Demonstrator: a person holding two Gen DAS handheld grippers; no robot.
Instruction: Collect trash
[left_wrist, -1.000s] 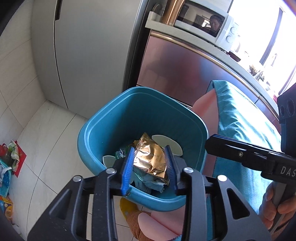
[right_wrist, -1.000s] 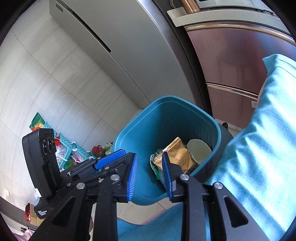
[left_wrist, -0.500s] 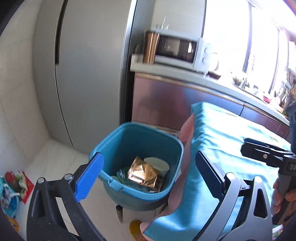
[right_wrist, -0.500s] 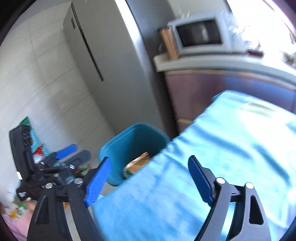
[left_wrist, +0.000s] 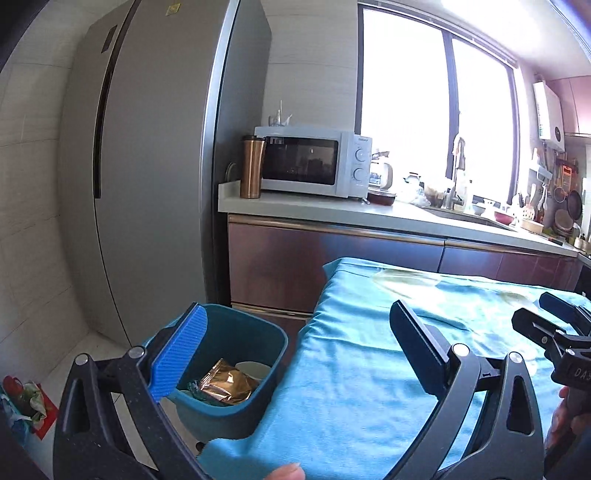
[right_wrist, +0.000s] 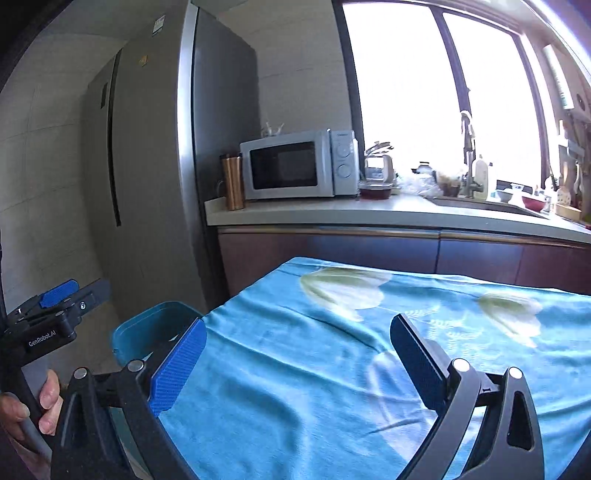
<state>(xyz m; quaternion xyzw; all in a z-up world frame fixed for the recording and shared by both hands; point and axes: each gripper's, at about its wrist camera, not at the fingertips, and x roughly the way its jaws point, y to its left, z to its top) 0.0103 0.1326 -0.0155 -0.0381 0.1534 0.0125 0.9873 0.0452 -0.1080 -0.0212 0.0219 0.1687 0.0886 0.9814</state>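
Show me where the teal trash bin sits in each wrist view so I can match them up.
Left wrist: teal trash bin lower left, just right of the left finger's blue pad, gold wrapper visible inside.
Right wrist: bin low at left, mostly hidden behind the left finger; contents not visible.
Shared landmark: the white microwave on the counter above it.

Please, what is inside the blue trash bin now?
Inside the blue trash bin: a gold foil wrapper, a pale round lid and something green. The left gripper hides the bin's near part.
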